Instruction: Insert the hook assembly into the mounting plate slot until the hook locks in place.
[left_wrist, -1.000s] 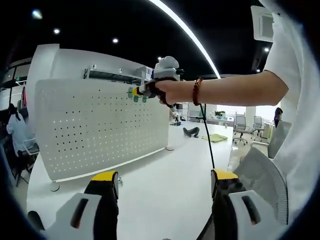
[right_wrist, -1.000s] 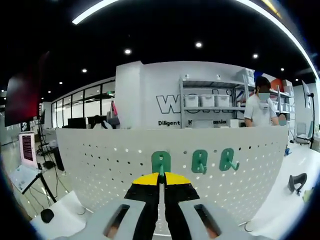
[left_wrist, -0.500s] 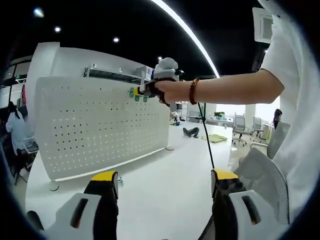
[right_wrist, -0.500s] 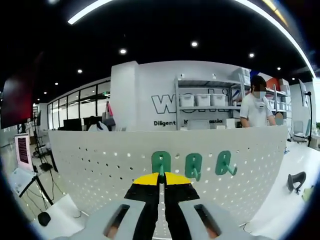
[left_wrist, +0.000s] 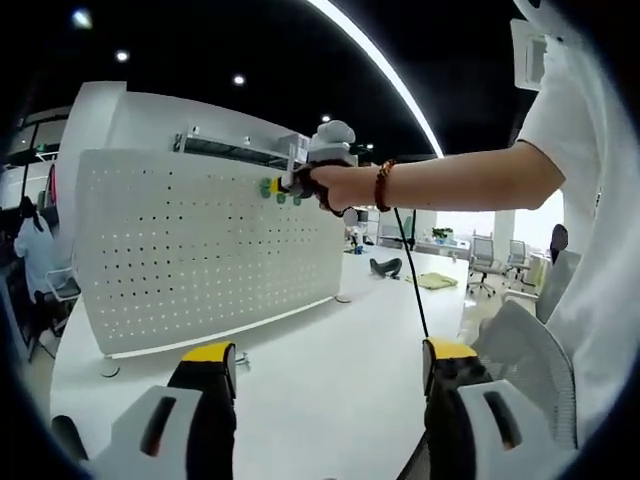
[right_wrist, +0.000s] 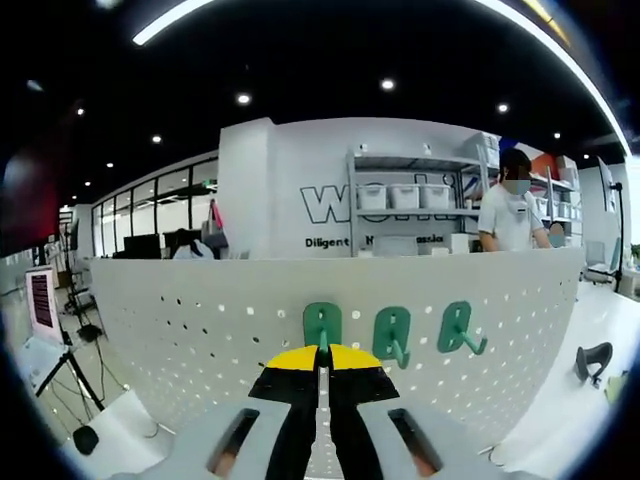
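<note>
My right gripper (right_wrist: 321, 352) has its yellow-tipped jaws pressed together on the green hook (right_wrist: 321, 325), pinching its lower edge and holding it against the white pegboard (right_wrist: 180, 330), the mounting plate here. The hook looks like small moulded plastic: light, stiff, and likely smooth, so I judge a firm pinch low on its flat backplate is best, leaving its upper part free to seat. Its long axis runs from 6 to 12 o'clock, flat against the board. Two more green hooks (right_wrist: 392, 335) hang just beside it toward 3 o'clock, prongs pointing out and down. In the left gripper view my left gripper (left_wrist: 325, 365) is spread and empty, well apart from the board over the white table (left_wrist: 330, 370).
</note>
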